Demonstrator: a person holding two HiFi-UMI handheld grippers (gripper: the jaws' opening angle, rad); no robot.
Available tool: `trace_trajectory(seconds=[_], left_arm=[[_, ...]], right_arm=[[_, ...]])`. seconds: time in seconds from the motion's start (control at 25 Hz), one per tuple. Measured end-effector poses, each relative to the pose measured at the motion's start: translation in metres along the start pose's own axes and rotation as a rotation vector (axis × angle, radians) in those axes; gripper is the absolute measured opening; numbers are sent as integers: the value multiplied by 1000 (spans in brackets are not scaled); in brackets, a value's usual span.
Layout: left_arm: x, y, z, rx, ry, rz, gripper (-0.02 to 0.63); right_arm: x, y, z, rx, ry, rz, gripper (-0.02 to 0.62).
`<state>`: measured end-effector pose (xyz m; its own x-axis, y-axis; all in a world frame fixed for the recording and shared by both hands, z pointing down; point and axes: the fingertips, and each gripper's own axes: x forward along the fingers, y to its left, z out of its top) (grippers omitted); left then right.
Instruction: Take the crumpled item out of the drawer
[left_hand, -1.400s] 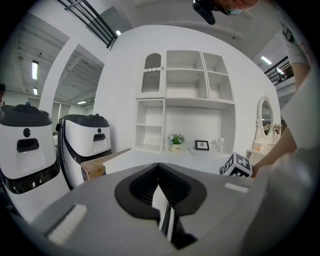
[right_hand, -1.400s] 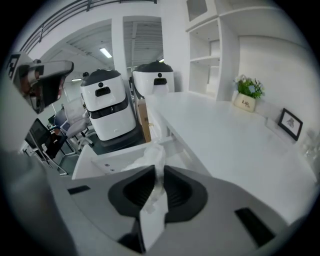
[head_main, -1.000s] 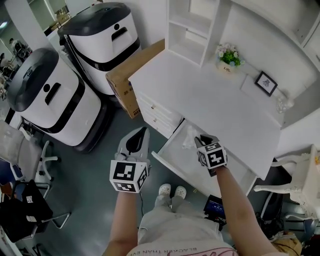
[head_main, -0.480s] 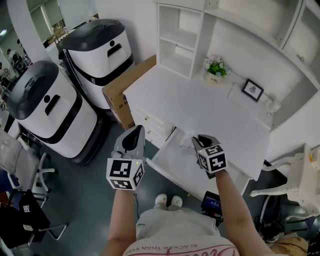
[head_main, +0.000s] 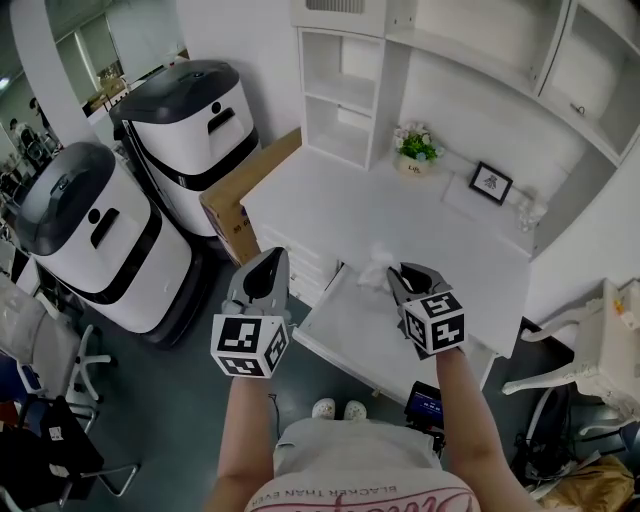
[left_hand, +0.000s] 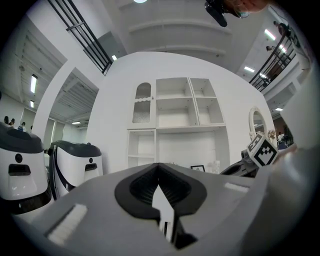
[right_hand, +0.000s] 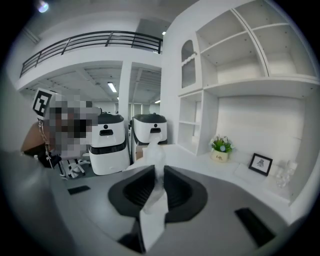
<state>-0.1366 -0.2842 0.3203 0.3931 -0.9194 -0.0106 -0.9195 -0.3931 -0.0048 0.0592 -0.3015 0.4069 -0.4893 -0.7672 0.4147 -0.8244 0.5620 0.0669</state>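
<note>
A: Anything hidden?
B: In the head view the right gripper (head_main: 404, 273) covers the lower end of the crumpled item (head_main: 377, 271) and part of the drawer (head_main: 332, 322). Shirt (head_main: 365, 470) print is cut off at the frame bottom; only "THAN EVER" reads.
A: Left gripper (left_hand: 159, 169)?
B: Jaws together, nothing in them.
A: Right?
B: Clamped on the item. It's white, thin and wrinkled like tissue, twisted into a strip that runs through the pads and pokes out past the tips.
A: Where is it?
B: Up in those jaws, seen over the open drawer's back edge, at the desk (head_main: 420, 225) front.
A: Farther back?
B: Cardboard box (head_main: 245, 190) print, flower pot (head_main: 412, 165) label, picture frame (head_main: 490, 182): all too small to read.
</note>
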Motion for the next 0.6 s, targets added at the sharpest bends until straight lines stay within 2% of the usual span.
trace_trajectory(seconds=[0.6], left_arm=[[3, -28, 56, 101, -107, -43, 9]], right_arm=[[-84, -3, 88, -36, -259, -47, 64]])
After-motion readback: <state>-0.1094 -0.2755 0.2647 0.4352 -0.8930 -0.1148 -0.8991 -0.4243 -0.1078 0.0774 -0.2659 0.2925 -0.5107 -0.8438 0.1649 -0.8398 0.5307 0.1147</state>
